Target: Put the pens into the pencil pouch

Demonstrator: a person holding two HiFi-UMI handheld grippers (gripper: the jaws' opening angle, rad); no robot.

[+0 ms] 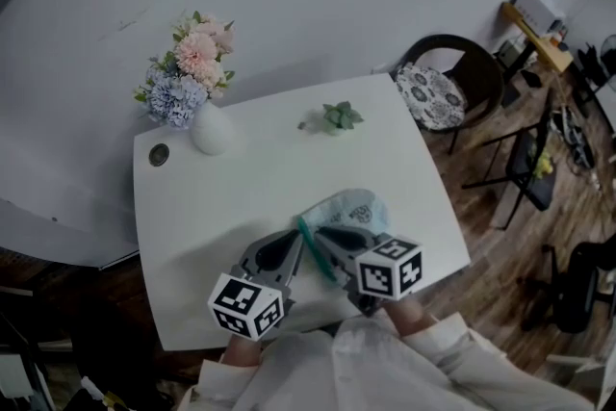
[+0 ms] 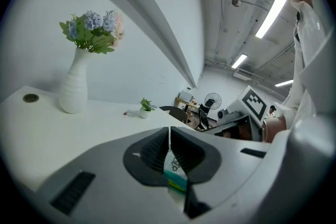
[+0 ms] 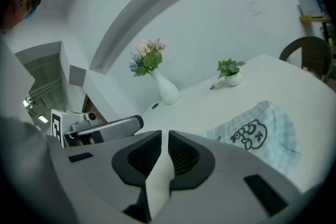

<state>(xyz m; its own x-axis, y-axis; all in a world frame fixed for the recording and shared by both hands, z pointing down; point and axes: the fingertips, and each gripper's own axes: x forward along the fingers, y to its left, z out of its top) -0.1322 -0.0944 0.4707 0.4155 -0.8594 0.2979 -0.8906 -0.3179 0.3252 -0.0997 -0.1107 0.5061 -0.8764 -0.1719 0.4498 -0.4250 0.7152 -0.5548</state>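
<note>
A white table stands by a pale wall. At its back edge a white vase holds pink and blue flowers — beside it lies a small dark round thing. A tiny green plant sits further right. Past the corner — a dark chair with a patterned cushion, on a wood floor.

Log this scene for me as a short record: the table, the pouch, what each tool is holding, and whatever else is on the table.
table: white, seen from above
pouch: pale blue, checked, on the table near the front edge
left tool: shut on the pouch's edge
right tool: shut on a white piece; can't tell what it is
other items: vase of flowers and small plant, toward the back
</note>
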